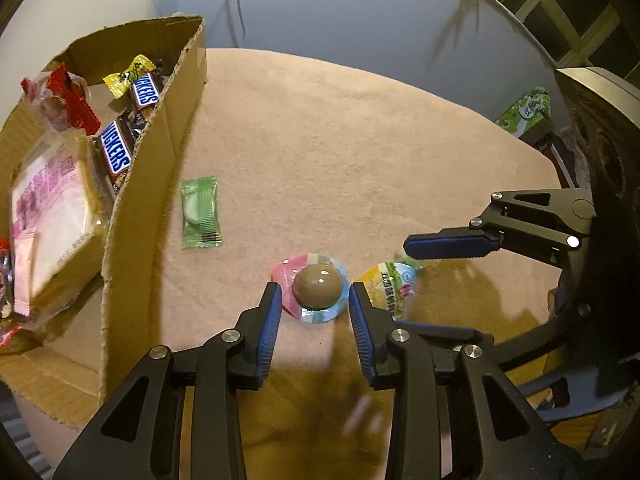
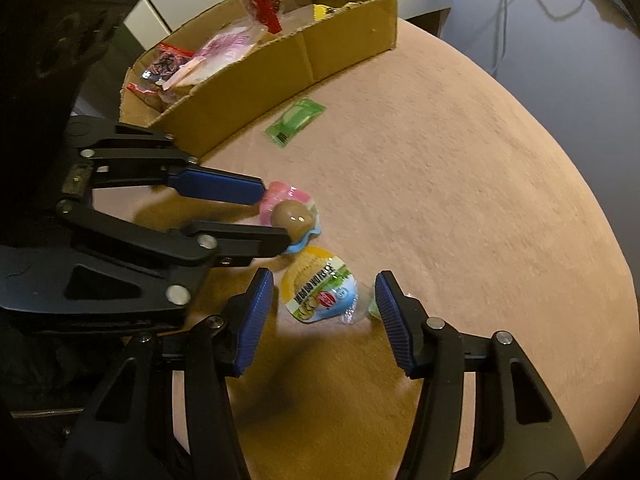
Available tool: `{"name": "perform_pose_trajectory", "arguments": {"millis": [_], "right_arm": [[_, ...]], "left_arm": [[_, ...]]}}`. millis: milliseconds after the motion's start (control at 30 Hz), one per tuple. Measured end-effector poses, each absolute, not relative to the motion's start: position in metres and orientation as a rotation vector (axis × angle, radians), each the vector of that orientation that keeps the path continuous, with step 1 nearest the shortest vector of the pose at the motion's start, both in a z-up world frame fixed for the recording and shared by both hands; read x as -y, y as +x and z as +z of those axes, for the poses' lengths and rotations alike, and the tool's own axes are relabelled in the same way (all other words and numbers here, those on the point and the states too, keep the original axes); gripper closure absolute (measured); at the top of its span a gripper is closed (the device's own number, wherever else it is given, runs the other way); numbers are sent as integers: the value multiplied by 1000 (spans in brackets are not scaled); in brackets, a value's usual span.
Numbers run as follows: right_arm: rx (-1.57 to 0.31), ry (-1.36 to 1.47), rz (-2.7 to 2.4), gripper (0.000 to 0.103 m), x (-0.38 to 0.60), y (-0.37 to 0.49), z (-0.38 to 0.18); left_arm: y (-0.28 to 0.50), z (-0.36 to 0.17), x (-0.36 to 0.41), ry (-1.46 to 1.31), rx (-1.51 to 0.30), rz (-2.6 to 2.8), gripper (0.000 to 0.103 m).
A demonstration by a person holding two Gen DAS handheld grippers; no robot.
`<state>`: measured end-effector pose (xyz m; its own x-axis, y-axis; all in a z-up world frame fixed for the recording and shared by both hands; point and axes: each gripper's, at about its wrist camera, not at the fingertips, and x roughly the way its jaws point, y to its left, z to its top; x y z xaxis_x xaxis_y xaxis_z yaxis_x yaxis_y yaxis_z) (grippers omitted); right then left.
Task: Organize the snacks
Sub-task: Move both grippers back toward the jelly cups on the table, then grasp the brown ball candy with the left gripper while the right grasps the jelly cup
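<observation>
Snacks, left wrist view: brown-domed jelly cup (image 1: 318,290) on pink mat (image 1: 360,140), between the blue pads, untouched.
Left gripper (image 1: 314,304): jaws apart, no grip.
Cardboard box (image 1: 152,184): at left, holds Snickers bars (image 1: 116,152).
Green sachet (image 1: 200,213): beside box wall.
Right wrist view: yellow-lidded cup (image 2: 320,286) between the pads.
Right gripper (image 2: 325,294): jaws wide, clear of the cup.

Pinkish felt-covered counter (image 1: 360,128) bearing a cardboard box (image 1: 160,152) of snacks; just beside the box, a green sachet (image 1: 201,213); farther off, two jelly cups (image 1: 316,288) (image 2: 320,286) close together.
</observation>
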<state>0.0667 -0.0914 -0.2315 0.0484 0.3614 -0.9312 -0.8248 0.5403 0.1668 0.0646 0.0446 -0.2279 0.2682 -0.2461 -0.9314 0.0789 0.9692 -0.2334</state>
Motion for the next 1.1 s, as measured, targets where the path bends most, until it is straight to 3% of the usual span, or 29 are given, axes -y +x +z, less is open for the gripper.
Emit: {"name": "perform_pose_trajectory", "arguments": {"millis": [167,500,533,567,733,867,1100], "right_arm": [[-1218,-502,980,59,81,66,-237],[-1237,-511,976,63,79,61,-246],[-1239,-509,974,74,81,61,-246],[-1248,-503,970,76,82,61,-246],[-1263,-468,946,77,92,63,-248],[-1261,-448,926,78,103,61,-245],[-1256,-442,909,78,98,63,-242]], "left_arm": [[67,-231,-46,-168,-1292,-229,70],[74,-239,-34,-174,-1297,-265,70],[75,-239,-32,-168,-1297,-269,70],[75,-240,-31,-158,-1294,-268,70],[75,-243,-26,-134,-1281,-268,70],[71,-241,-23,-122,-1260,-272,82],[70,-240,-24,-128,-1252,-270,82]]}}
